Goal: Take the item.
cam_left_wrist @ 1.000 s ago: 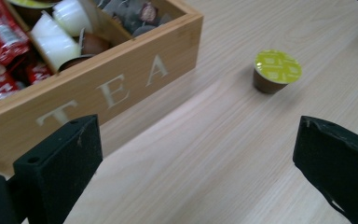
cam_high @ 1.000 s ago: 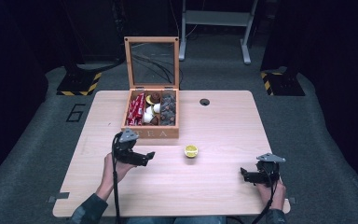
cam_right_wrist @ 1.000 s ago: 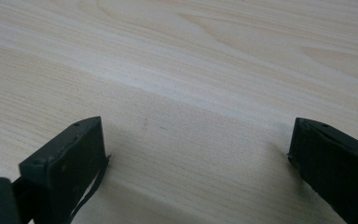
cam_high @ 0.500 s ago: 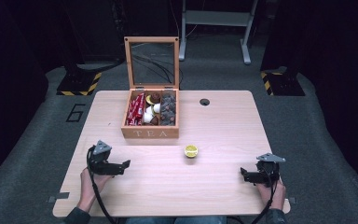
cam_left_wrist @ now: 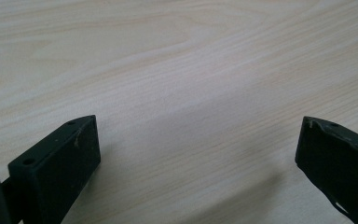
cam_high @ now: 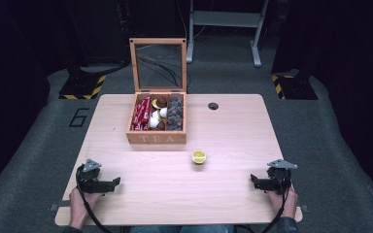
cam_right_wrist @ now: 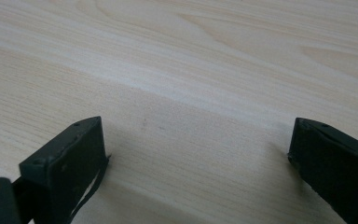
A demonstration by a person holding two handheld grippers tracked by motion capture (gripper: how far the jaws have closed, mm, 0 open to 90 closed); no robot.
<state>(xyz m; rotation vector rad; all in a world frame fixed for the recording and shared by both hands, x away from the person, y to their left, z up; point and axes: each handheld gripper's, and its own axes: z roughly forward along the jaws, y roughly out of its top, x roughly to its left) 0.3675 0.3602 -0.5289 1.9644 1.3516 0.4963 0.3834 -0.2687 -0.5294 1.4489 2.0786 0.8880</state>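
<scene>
**Grippers parked at the near edge, capsule between them and the box**

Surface [cam_high: 233,126] first: pale wood, wide, mostly bare. At its far middle stands the wooden tea box [cam_high: 156,138], glass lid propped upright, compartments packed with red sachets and round capsules. Nearer me, the left gripper [cam_high: 110,183] and right gripper [cam_high: 256,181] rest low at the front corners, each pointing inward, jaws spread wide with nothing between them but wood grain. Smallest of all, the yellow capsule [cam_high: 199,157] sits alone just in front of the box's right corner. It lies ahead and inward of both grippers, somewhat closer to the right one, so I'd judge that hand better placed for the reach.
</scene>
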